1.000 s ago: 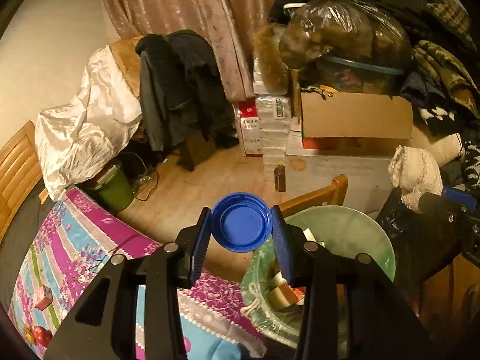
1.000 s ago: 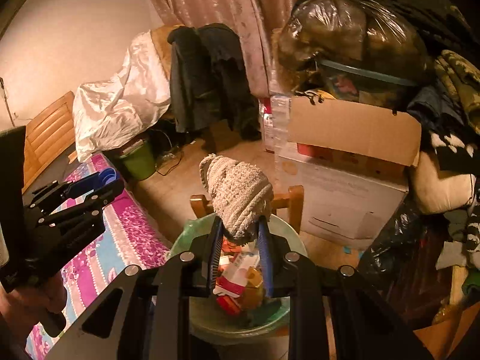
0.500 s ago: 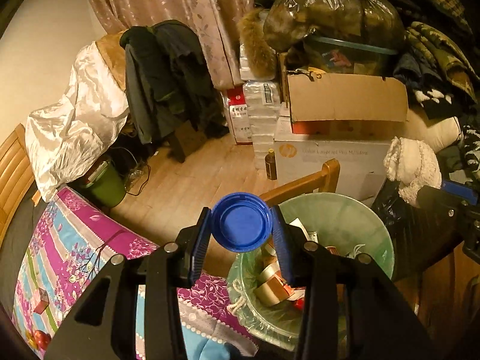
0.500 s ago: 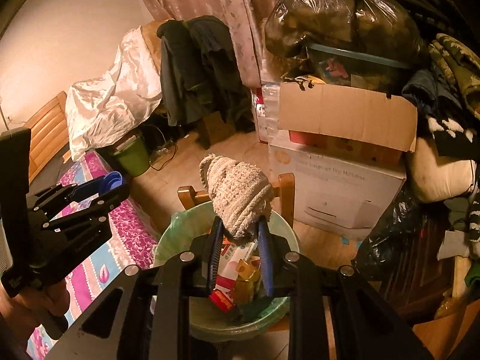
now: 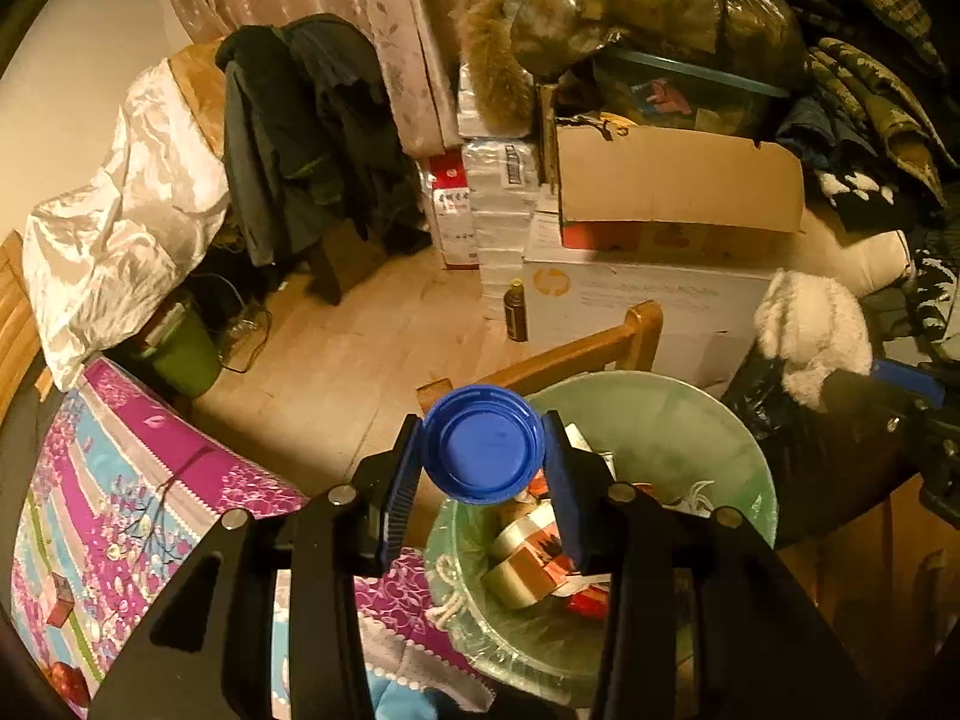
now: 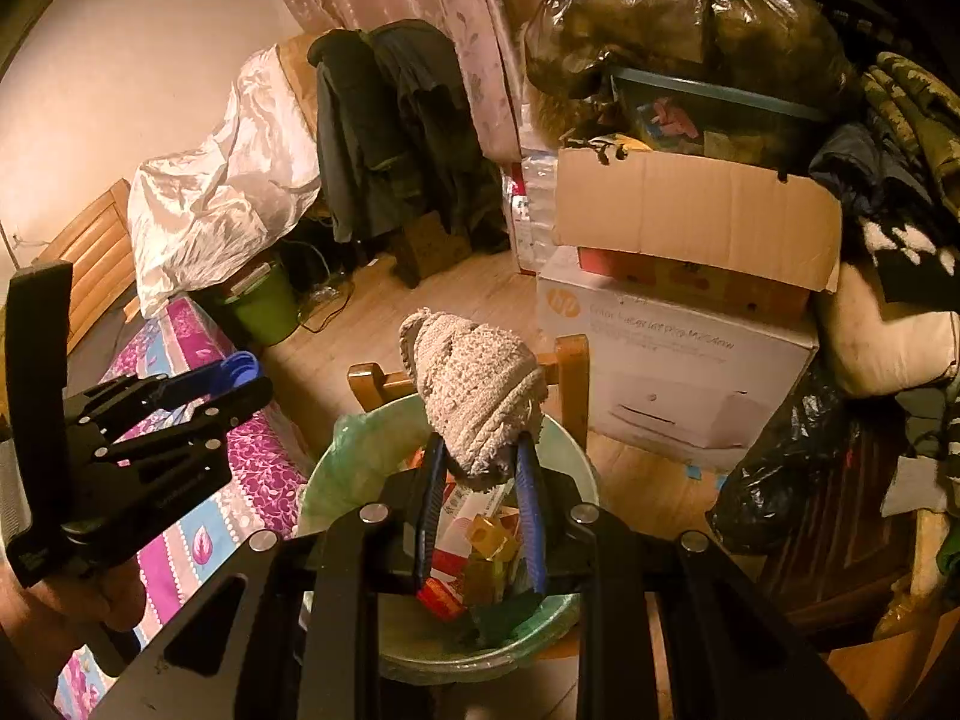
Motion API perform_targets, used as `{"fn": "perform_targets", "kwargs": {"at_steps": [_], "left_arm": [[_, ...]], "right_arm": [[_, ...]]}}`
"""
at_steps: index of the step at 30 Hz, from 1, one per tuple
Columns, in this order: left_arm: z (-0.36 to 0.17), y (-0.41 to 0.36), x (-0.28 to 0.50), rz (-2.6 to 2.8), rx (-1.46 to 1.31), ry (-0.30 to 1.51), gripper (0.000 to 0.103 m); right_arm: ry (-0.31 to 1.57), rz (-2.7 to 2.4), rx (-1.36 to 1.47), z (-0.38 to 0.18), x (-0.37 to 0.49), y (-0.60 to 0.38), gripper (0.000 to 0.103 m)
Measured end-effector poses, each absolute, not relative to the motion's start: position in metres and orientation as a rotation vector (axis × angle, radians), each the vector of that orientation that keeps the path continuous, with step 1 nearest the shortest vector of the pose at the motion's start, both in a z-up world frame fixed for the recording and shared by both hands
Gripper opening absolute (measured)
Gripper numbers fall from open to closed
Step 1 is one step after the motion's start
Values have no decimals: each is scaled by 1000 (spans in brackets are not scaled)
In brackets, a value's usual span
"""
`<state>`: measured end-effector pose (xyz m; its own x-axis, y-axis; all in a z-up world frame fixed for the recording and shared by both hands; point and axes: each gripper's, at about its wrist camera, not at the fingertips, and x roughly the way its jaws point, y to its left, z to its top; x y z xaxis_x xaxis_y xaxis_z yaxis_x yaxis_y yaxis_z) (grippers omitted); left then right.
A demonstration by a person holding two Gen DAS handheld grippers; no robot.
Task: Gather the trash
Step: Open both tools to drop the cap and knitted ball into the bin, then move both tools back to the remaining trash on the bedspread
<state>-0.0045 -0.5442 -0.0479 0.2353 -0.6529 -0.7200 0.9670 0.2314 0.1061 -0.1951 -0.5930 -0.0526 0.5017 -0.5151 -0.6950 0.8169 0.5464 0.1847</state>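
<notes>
With the right tongs (image 6: pixel 480 468) opening around the rag (image 6: pixel 474 390) above the bin (image 6: pixel 354 450), let it drop clear, then move the left tongs' (image 5: pixel 483 456) clamped lid (image 5: pixel 483 444) toward 3 o'clock before release.

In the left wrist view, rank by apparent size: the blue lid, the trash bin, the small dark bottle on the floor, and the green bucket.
Largest to smallest, as seen in the picture:
1. trash bin
2. blue lid, though it is close to the camera, so it looks inflated
3. green bucket, partly hidden and farther off, so its order with the lid is unsure
4. dark bottle
</notes>
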Motion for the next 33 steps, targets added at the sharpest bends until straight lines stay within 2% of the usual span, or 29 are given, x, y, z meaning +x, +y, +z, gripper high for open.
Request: {"fn": "perform_targets", "kwargs": {"at_steps": [1, 2, 3, 4, 9, 18, 27, 29, 33], "left_arm": [[-50, -546, -4, -1242, 618, 632, 39], [-54, -550, -4, -1271, 623, 663, 46], [-57, -553, -3, -1272, 634, 685, 54], [-61, -555, -1, -1268, 635, 710, 68], [-70, -554, 18, -1276, 545, 820, 69], [-65, -536, 32, -1227, 493, 812, 69], [-63, -473, 55, -1044, 433, 666, 70], [-66, -449, 66, -971, 416, 627, 78], [-82, -388, 99, -778, 388, 610, 81]], "right_arm": [[637, -854, 541, -55, -194, -594, 41], [647, -869, 536, -58, -193, -597, 45], [654, -882, 530, -60, -192, -597, 47], [659, -891, 531, -63, -192, -598, 47], [639, -913, 547, -64, -200, -602, 47], [623, -891, 536, -59, -196, -596, 47], [520, -851, 468, -46, -173, -567, 47], [503, -856, 422, -45, -162, -554, 48], [456, -839, 372, -44, -140, -525, 58]]}}
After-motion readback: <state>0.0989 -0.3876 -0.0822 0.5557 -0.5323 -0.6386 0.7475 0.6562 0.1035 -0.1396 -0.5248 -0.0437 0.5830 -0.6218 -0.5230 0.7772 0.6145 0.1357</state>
